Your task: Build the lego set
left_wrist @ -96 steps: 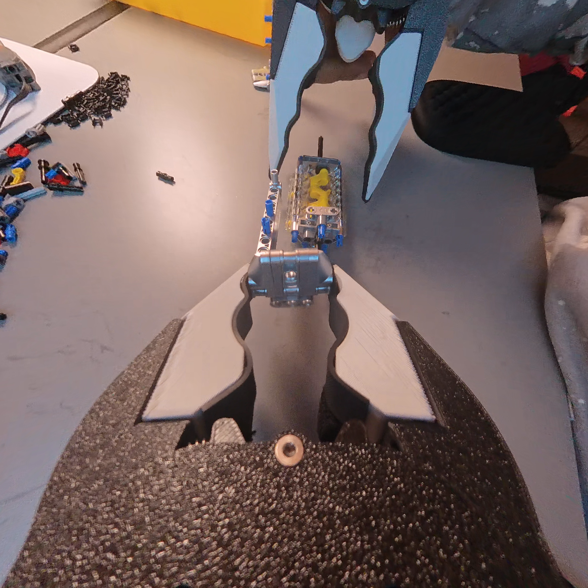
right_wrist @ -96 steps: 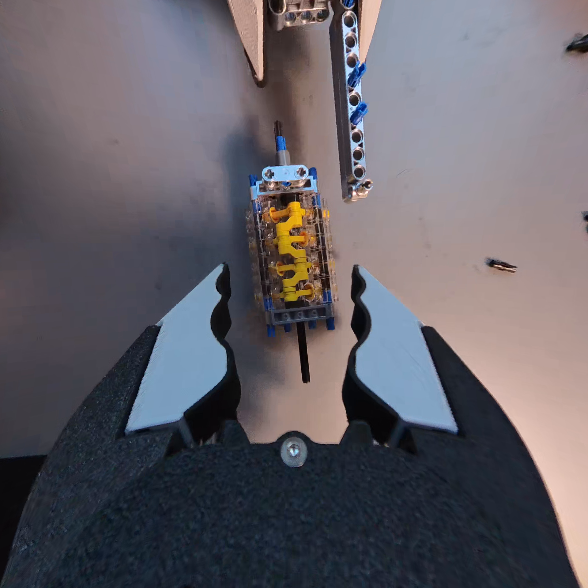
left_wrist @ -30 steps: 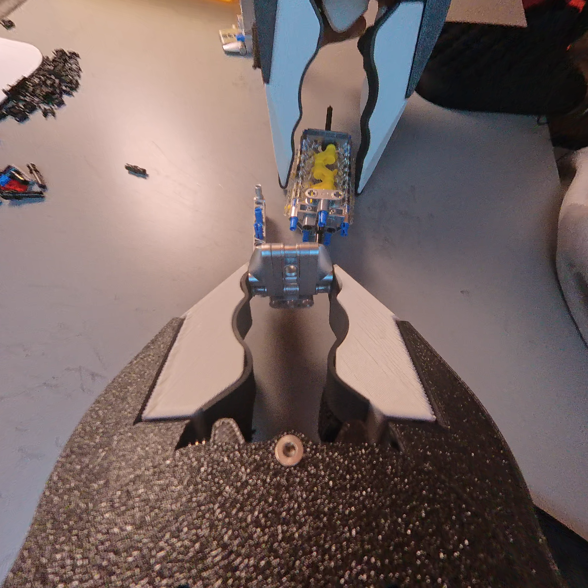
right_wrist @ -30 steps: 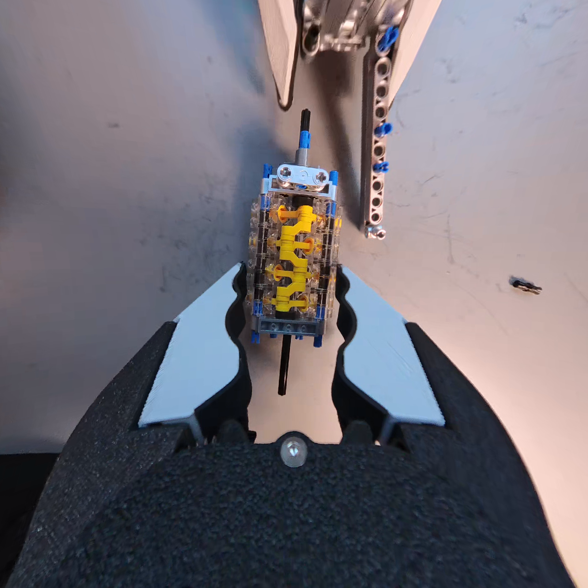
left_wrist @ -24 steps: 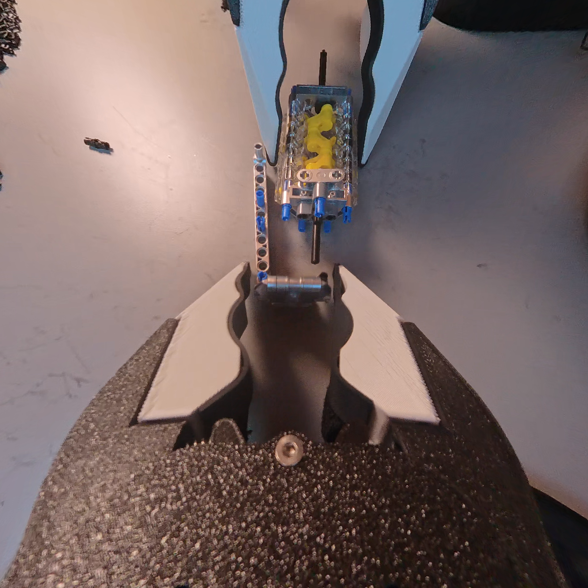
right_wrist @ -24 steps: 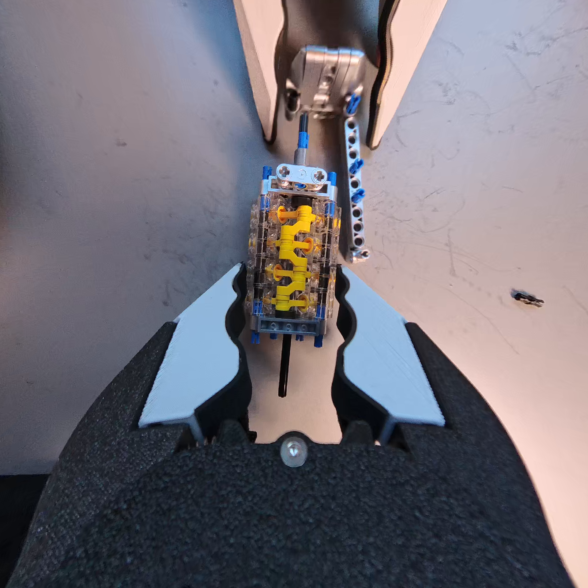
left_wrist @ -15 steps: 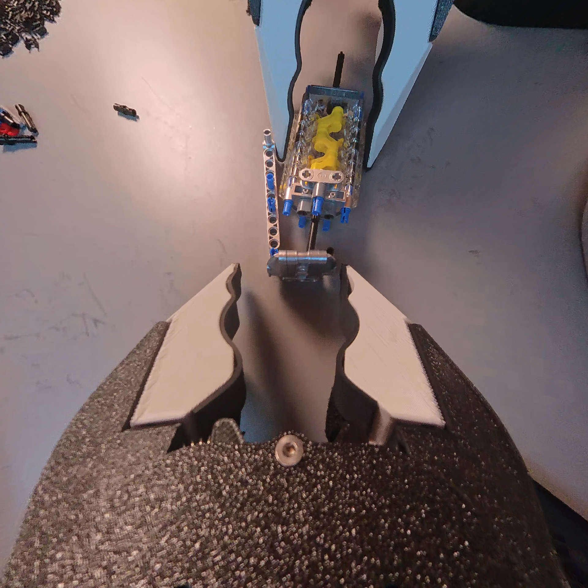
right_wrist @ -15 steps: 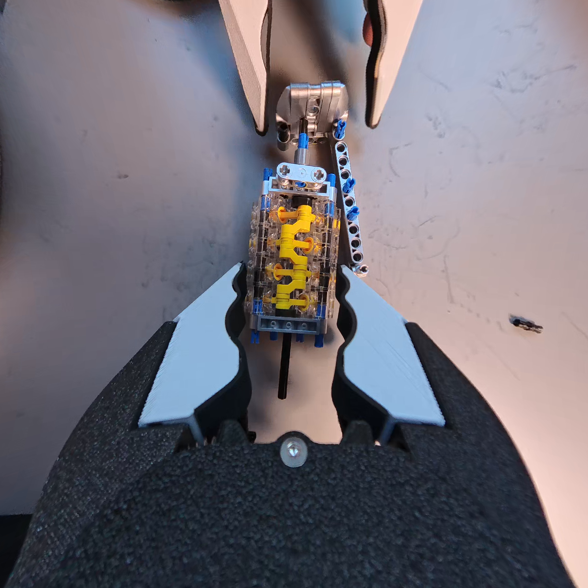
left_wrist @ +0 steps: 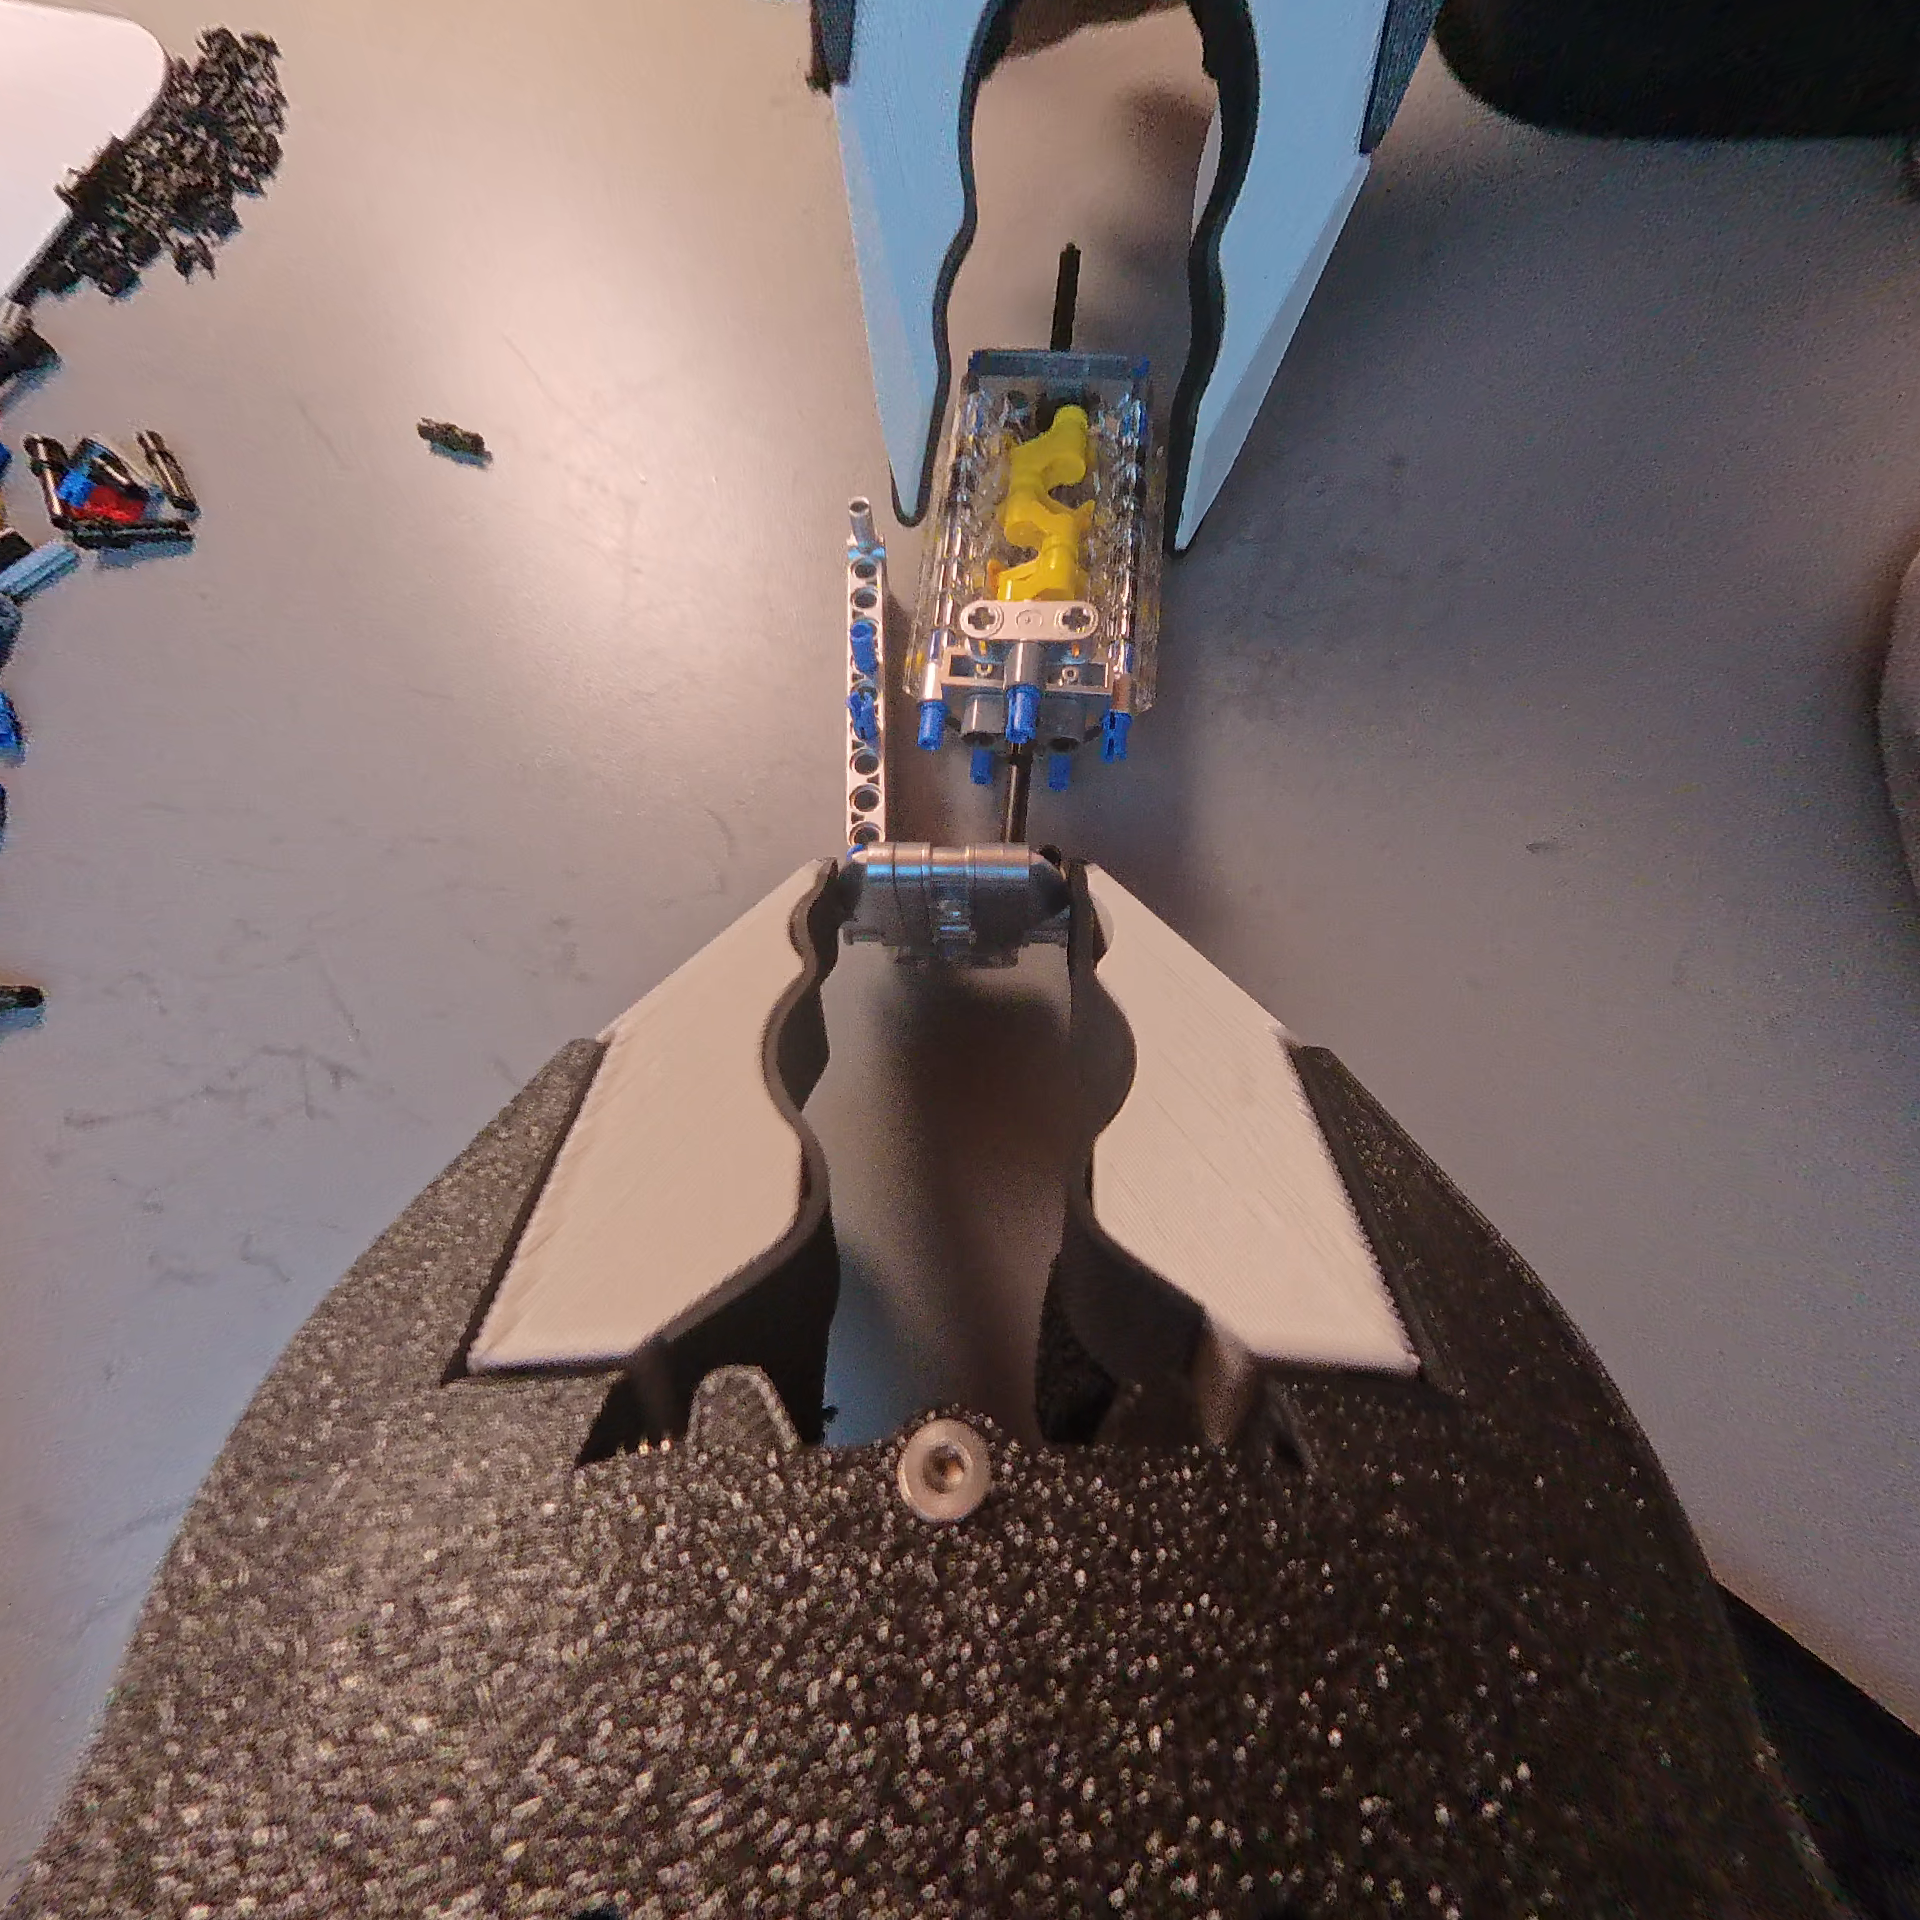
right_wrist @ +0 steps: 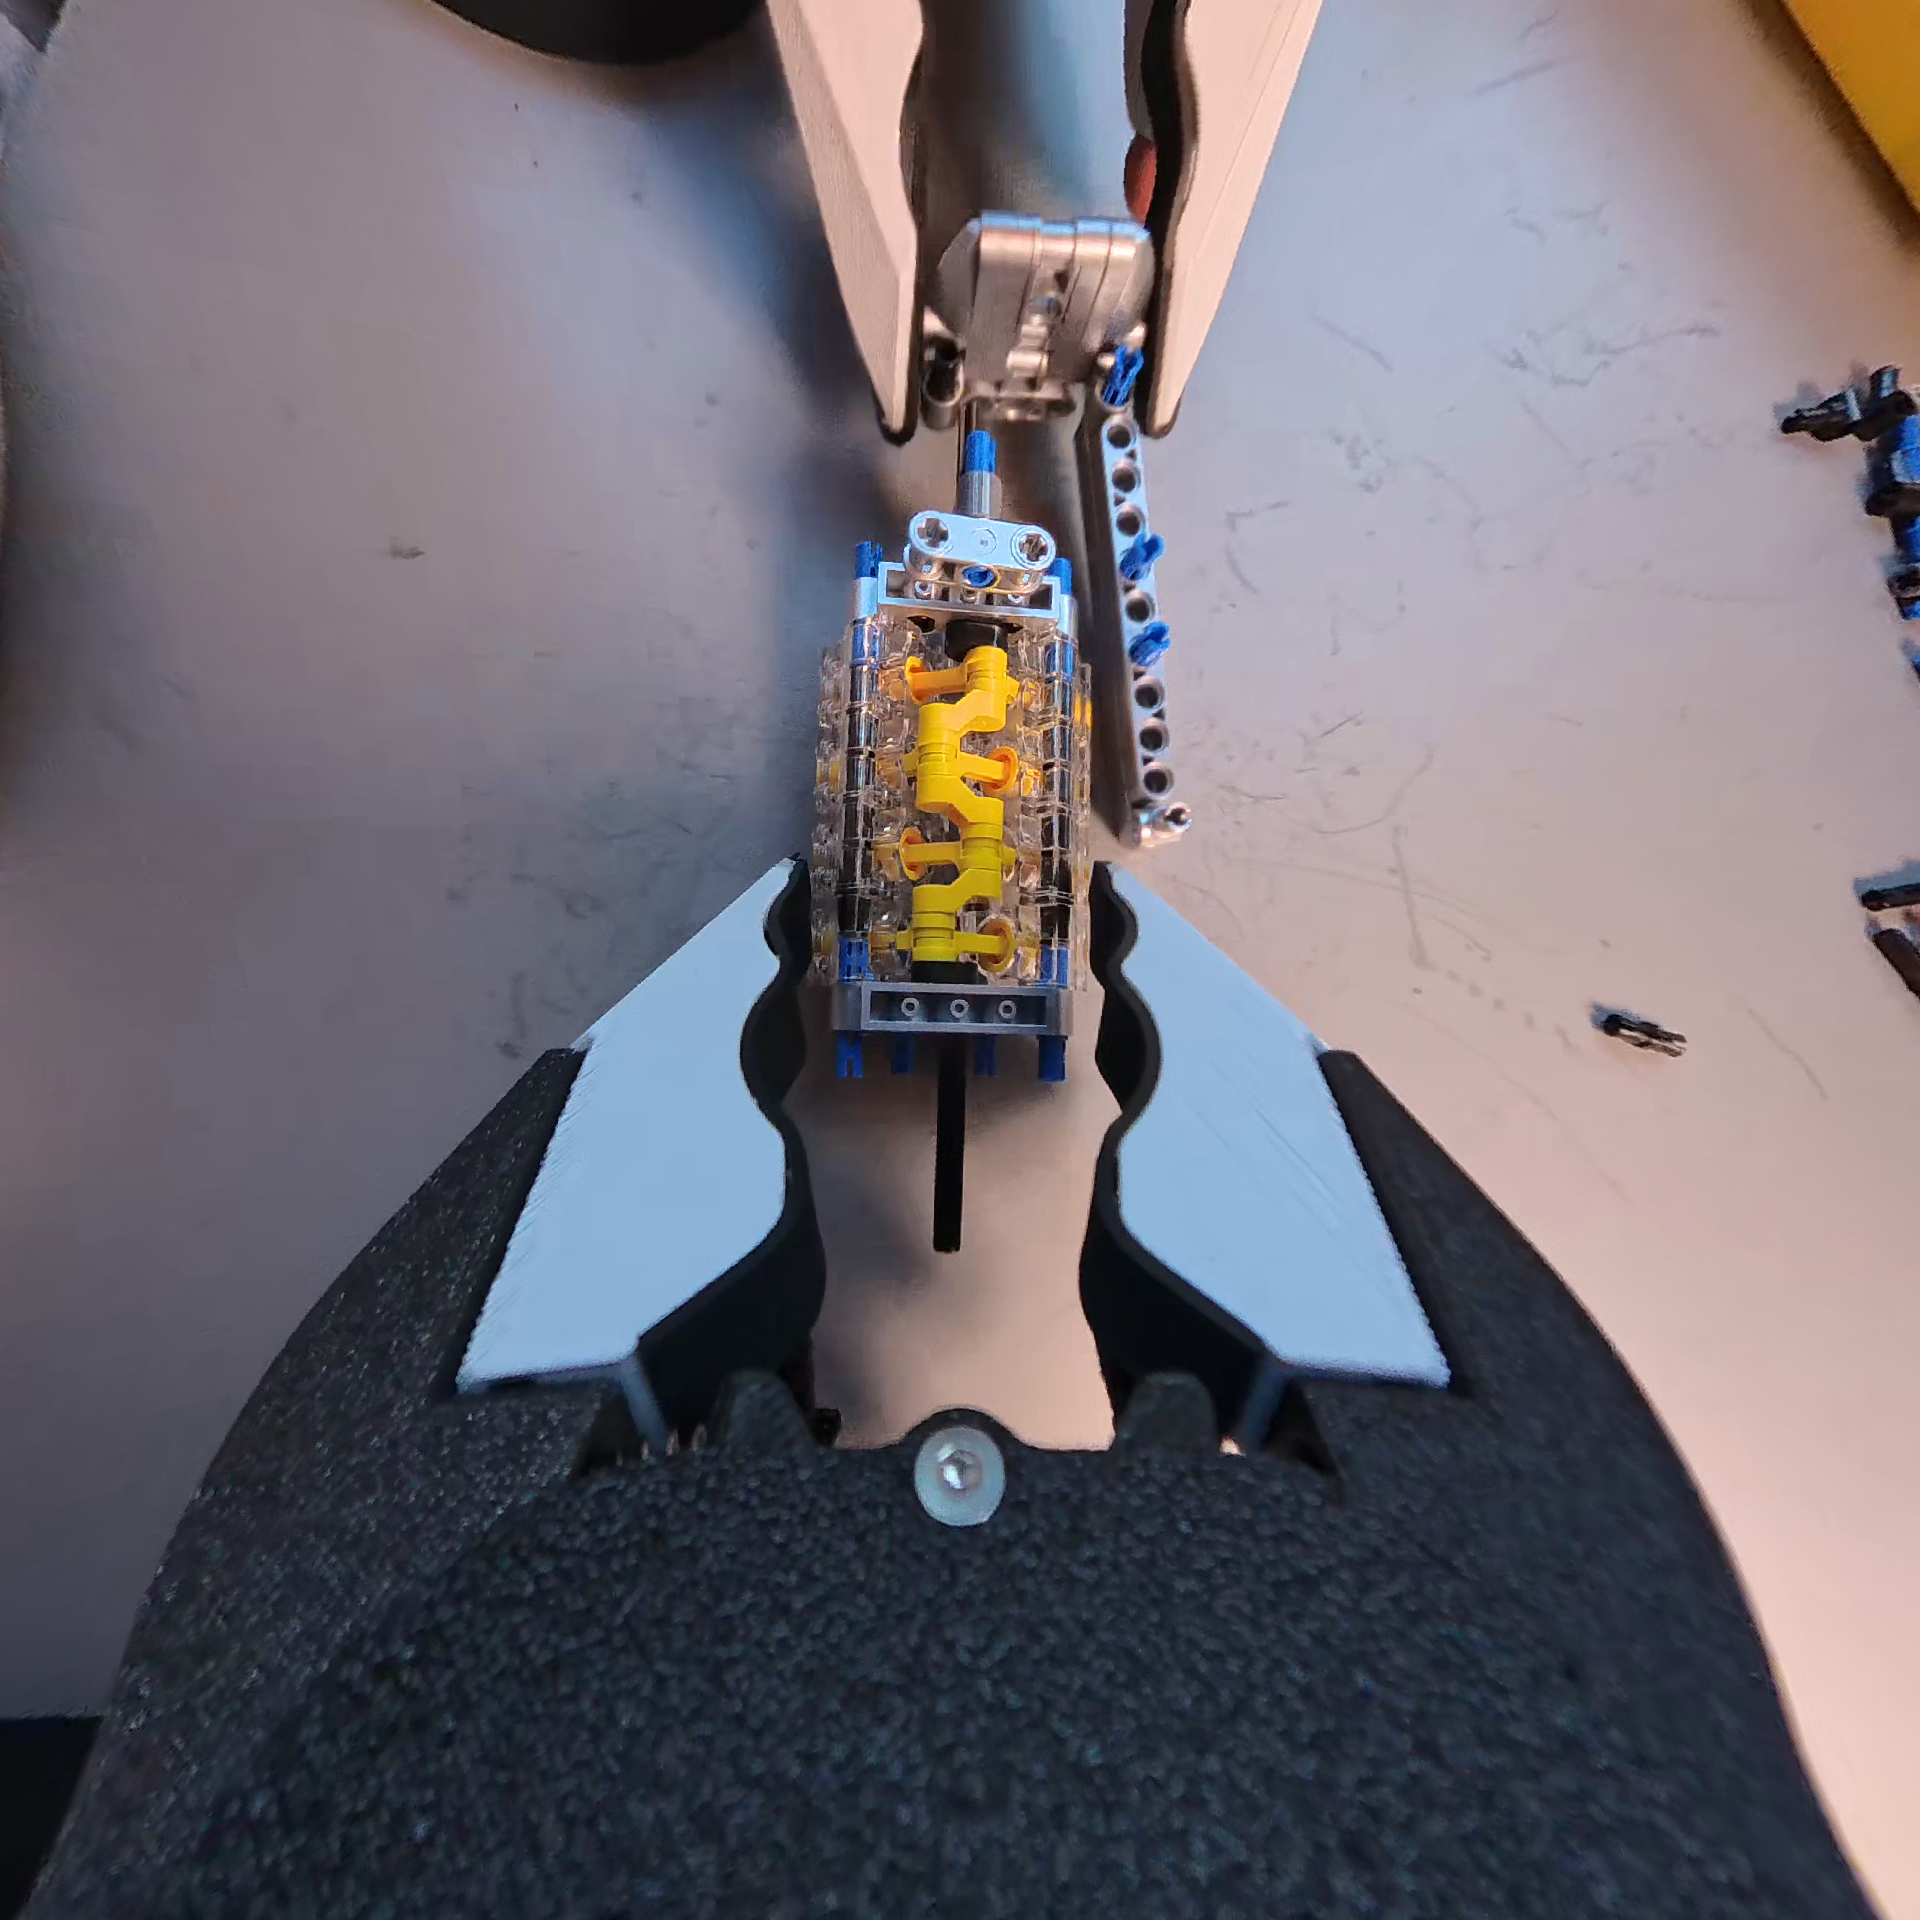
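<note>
In my left wrist view, the left hand-held gripper (left_wrist: pixel 958 906) is clenched on a grey block piece (left_wrist: pixel 954 896) just above the table (left_wrist: pixel 520 790). A grey strip with holes (left_wrist: pixel 864 675) runs forward from that piece, low over the table. Just beyond sits the clear engine model (left_wrist: pixel 1039 582) with its yellow crank, and the right hand-held gripper (left_wrist: pixel 1044 520) straddles its far end. The table is a dull grey, scuffed and scratched. To my left lie a heap of small black pins (left_wrist: pixel 177 156) and scattered loose parts (left_wrist: pixel 99 494); a white board corner (left_wrist: pixel 62 114) shows top left.

In my right wrist view, the right hand-held gripper (right_wrist: pixel 951 914) is closed against the sides of the engine model (right_wrist: pixel 956 800), gripping it, though I think contact is light. A black axle (right_wrist: pixel 948 1153) sticks out toward me. Opposite, the left hand-held gripper (right_wrist: pixel 1023 416) holds the grey block piece (right_wrist: pixel 1039 301). A yellow edge (right_wrist: pixel 1870 94) shows top right.
</note>
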### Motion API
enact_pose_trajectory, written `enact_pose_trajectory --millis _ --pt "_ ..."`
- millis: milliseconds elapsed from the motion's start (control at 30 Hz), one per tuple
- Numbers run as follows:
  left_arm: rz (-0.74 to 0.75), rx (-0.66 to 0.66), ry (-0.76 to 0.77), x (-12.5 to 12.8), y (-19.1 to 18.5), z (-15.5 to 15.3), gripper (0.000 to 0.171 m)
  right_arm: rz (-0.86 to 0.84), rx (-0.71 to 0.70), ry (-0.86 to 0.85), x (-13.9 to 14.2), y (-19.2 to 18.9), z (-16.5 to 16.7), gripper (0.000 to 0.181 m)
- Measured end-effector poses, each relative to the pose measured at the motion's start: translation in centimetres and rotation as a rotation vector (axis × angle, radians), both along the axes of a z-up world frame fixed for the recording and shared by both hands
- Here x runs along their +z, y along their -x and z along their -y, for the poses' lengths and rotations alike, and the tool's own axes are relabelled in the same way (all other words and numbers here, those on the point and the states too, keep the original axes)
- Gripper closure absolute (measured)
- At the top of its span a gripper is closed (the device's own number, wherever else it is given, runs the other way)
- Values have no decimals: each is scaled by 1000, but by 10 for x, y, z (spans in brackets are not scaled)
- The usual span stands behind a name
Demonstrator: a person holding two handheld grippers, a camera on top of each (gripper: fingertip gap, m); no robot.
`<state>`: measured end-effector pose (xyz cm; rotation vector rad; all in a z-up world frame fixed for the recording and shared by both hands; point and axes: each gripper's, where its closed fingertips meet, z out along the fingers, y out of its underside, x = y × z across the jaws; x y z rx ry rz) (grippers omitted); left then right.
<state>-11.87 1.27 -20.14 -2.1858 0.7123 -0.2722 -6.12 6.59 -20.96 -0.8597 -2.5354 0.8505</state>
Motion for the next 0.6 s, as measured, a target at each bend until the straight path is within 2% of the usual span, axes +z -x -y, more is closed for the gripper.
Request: enact_pose_trajectory --millis 133,267,600 --pt "77 -13 -49 11 0 1 130 -20 -4 14 0 0 4 129" --pt "91 -51 -46 7 -5 1 129 -28 -10 34 1 2 7 129" --pt "10 -110 37 -11 -1 6 129 -48 -38 62 1 3 8 129"
